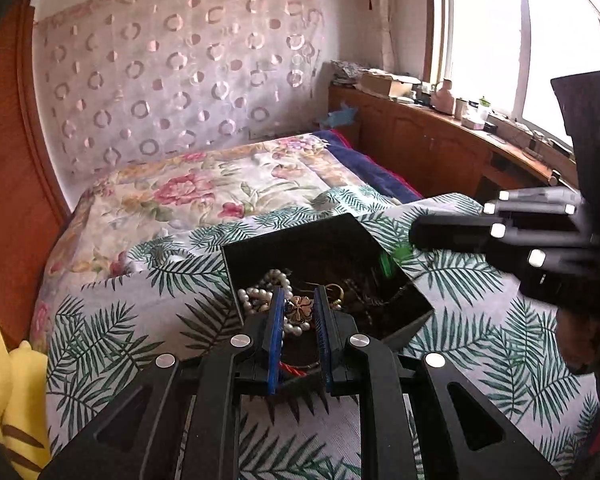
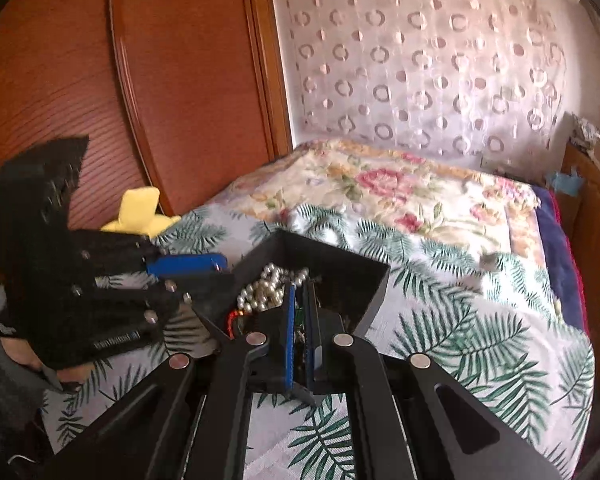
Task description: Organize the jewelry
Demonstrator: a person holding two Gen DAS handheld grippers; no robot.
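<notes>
Box: a black, glossy, straight-walled jewelry box with sharp corners sits open on the bed, on a woven bedspread printed with green palm fronds.
Contents: a pearl necklace of round, creamy beads lies heaped with a gold flower-shaped brooch, thin dark chains and a twisted red cord; all tangled inside the box.
Left gripper: matte black plastic with ribbed blue pads; its jaws stand nearly together, and whether they pinch anything cannot be told.
Right gripper: same build, jaws almost together above the box; a small green-tinted piece shows between the pads, but a grip cannot be confirmed.
Bedding beyond: a soft quilt with pink roses.
Beside the bed: a yellow plush toy against a reddish, grained wooden wardrobe.
</notes>
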